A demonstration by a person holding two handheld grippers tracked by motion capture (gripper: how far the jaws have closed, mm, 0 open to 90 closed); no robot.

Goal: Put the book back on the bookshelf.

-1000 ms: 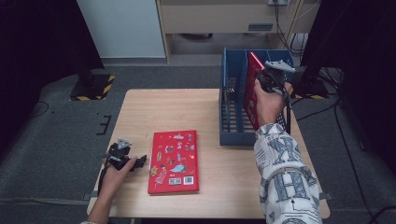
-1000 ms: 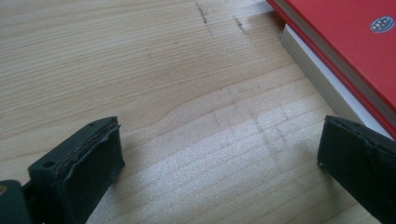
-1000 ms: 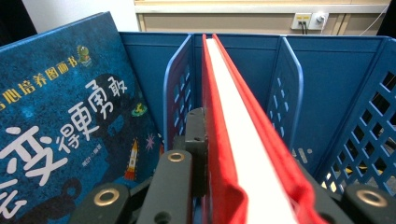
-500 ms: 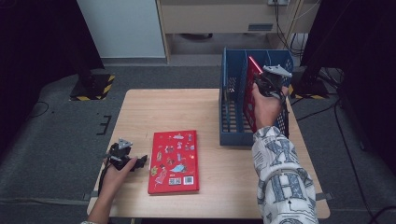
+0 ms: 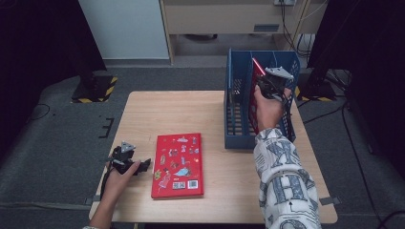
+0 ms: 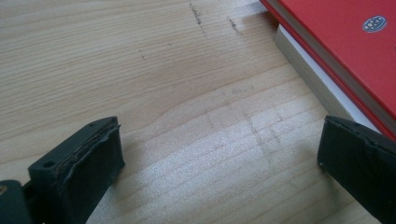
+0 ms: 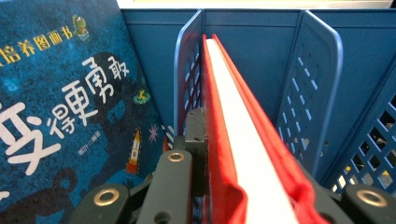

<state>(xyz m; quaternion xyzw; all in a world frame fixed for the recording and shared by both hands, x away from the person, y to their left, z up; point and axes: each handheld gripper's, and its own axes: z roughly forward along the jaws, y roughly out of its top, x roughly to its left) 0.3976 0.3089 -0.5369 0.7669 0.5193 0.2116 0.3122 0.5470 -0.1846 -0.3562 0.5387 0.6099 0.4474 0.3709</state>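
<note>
One wooden table [image 5: 215,112]; one blue slotted rack [image 5: 234,114] at far right. Three books: red one flat [image 5: 177,165] near centre, blue one [image 7: 60,93] standing in the rack, red one upright [image 7: 233,121] between two dividers. Right gripper [image 5: 267,86] clamped on that upright book; risk of the cover snagging a divider and tipping the rack if lowered askew. Left gripper [image 5: 126,160], jaws apart, empty, just left of the flat book.

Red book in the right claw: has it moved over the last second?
Yes. In the high view the red book held by the right claw now sits lower and more upright inside the blue file rack, where earlier it leaned above the rim.
</note>
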